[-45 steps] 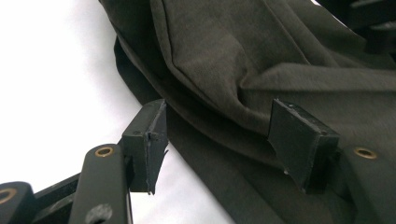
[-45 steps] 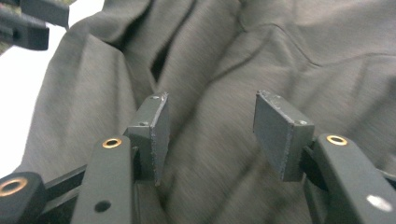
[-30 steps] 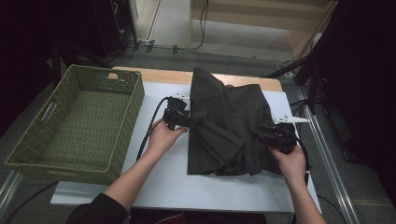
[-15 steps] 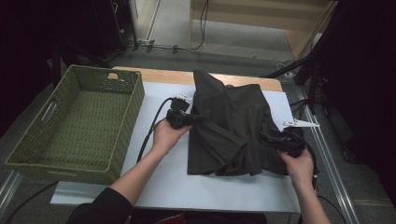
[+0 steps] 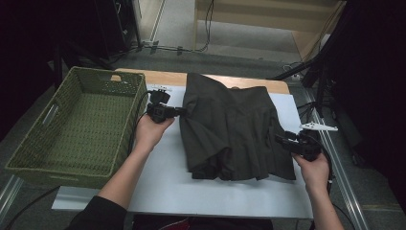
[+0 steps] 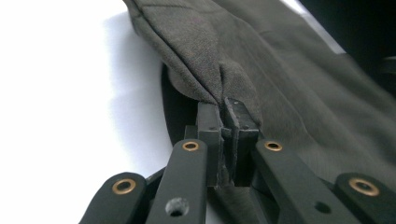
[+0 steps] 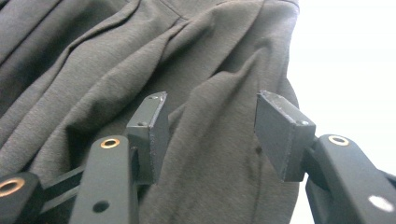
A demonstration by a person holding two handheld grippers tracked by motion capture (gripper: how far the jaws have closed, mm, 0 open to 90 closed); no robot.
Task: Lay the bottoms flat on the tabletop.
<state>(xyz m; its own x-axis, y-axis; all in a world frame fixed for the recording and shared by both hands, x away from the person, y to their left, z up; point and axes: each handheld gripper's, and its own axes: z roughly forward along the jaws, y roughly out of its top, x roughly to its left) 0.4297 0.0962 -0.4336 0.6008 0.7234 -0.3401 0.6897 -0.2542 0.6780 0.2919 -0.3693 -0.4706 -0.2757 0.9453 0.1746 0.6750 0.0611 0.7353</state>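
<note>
A dark grey pleated garment (image 5: 230, 129) lies partly folded on the white table (image 5: 163, 182). My left gripper (image 5: 179, 111) is shut on a pinch of the garment's left edge; in the left gripper view the cloth (image 6: 219, 74) bunches between the closed jaws of the left gripper (image 6: 228, 109). My right gripper (image 5: 281, 140) is at the garment's right edge, open. In the right gripper view a fold of the cloth (image 7: 210, 140) lies between the spread jaws of the right gripper (image 7: 212, 112), and neither jaw presses on it.
A green woven basket (image 5: 72, 96) stands empty at the left of the table. A wooden strip (image 5: 177, 76) borders the table's far edge. Cables trail from both grippers. Bare white table lies in front of the garment.
My left gripper has pulled the garment's left edge leftward, spreading the cloth. My right gripper has let go of the right edge and drawn back to the right, open.
</note>
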